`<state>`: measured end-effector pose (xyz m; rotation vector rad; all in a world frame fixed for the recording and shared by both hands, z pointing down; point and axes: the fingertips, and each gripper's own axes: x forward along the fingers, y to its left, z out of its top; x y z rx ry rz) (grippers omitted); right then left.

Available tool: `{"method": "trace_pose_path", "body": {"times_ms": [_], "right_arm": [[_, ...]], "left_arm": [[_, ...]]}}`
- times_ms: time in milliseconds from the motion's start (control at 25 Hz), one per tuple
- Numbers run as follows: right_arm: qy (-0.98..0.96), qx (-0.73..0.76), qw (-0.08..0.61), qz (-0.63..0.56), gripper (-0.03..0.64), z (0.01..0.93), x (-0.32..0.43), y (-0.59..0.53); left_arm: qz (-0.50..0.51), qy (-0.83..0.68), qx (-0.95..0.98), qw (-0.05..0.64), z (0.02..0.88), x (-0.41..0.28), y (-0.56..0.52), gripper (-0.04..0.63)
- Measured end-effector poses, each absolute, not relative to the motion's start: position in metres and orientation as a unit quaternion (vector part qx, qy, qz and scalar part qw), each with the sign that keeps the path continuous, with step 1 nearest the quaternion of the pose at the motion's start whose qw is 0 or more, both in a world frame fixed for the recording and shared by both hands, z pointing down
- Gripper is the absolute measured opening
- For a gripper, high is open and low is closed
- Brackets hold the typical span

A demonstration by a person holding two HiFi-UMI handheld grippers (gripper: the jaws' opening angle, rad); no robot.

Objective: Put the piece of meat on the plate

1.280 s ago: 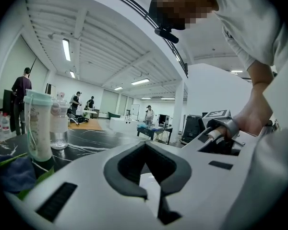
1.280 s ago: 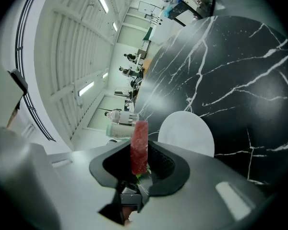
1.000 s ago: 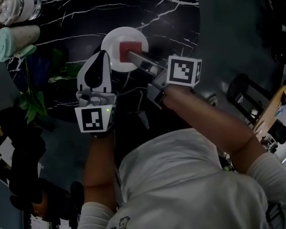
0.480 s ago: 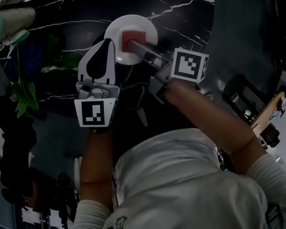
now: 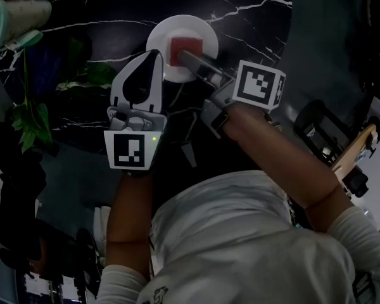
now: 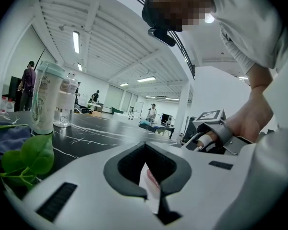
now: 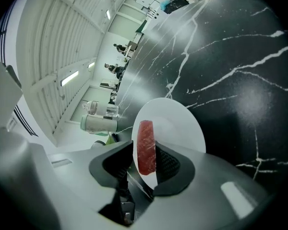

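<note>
- Left gripper (image 5: pixel 154 56): your jaws are closed tip to tip with nothing gripped, just beside the plate's near-left rim.
- Plate (image 5: pixel 199 31): white, on the black marbled table (image 5: pixel 114 14).
- Piece of meat (image 7: pixel 146 146): a red slab held on edge over the plate's middle, its long axis running along the jaws. Whether it touches the plate is unclear.
- Right gripper (image 7: pixel 145 154): your pads clamp the slab's two flat faces. The plate lies directly beneath, so lowering looks like the next move.

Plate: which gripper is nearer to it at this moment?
Right. The right gripper holds the piece of meat over the plate's middle, jaws closed on it. The left gripper, shut and empty, sits at the plate's left rim in the head view.
</note>
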<state>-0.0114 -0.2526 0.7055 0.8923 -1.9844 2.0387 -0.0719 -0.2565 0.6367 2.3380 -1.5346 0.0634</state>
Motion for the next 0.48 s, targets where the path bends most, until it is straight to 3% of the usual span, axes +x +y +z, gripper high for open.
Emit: {"method": "trace_pose_path", "body": {"times_ms": [480], "right_arm": [[-0.716,0.327,0.149,0.598,0.209,0.691,-0.013,-0.258]], "left_arm": [[0.024,-0.531,0.827,0.185,0.624,-0.071,-0.243,0.006]]}}
